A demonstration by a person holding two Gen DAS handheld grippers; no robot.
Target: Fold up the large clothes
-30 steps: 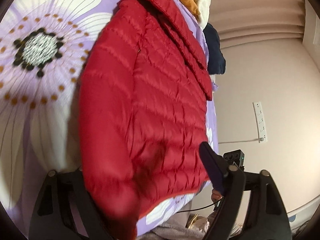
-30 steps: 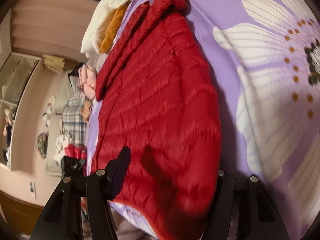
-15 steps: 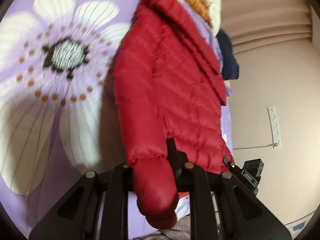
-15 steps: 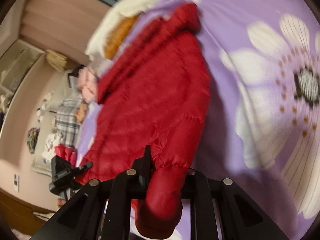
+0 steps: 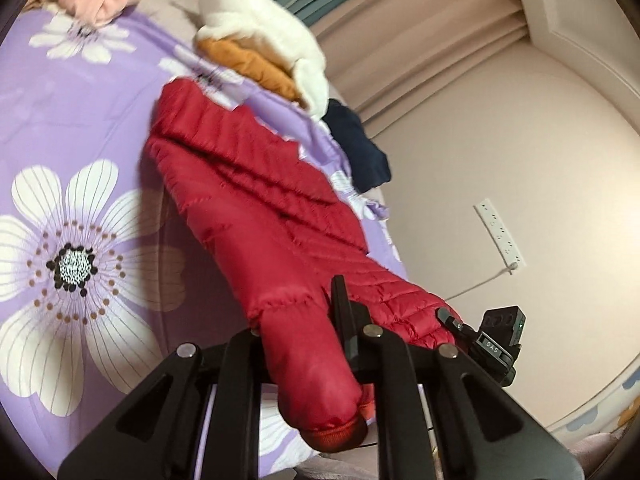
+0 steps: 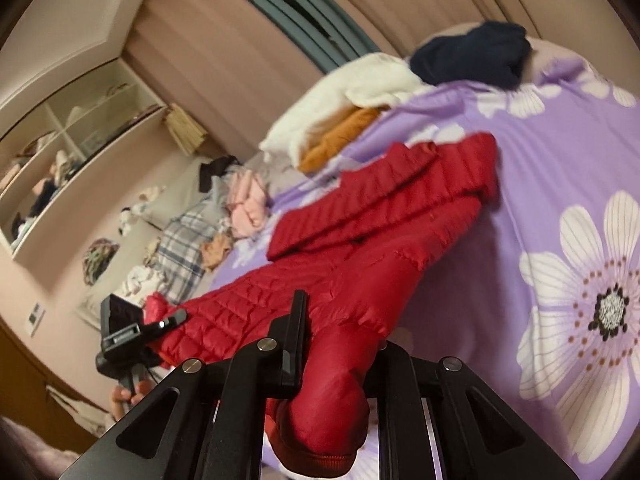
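1. Nearest the left wrist camera, the left tool [image 5: 304, 344] is clamped on a sleeve cuff of the red puffer jacket [image 5: 256, 200]; the cuff end bulges out toward the lens between its black fingers [image 5: 344, 320].
2. In the right wrist view, the right tool [image 6: 340, 344] is clamped likewise on the other sleeve cuff of the jacket [image 6: 360, 240], the red cuff hanging below its fingers [image 6: 294, 328].
3. Each tool shows in the other's view, at the far edge of the jacket's hem: the right one [image 5: 496, 340] at lower right in the left view, the left one [image 6: 124, 332] at lower left in the right view, with a person's fingertips [image 6: 124, 396] under it.
4. The jacket's lower part is lifted off the bed [image 5: 80, 128]; its collar end lies on the purple bedspread with large white flowers.
5. Beyond the collar lies a pile of a white fleecy garment [image 5: 264, 40] over an orange one [image 5: 256, 68], with a dark navy garment [image 5: 360, 148] beside it at the bed's edge.
6. Farther off are pink clothes [image 6: 248, 204], a plaid cloth [image 6: 184, 248], open shelves [image 6: 60, 152], curtains [image 5: 420, 52] and a white power strip [image 5: 500, 232] on the wall.
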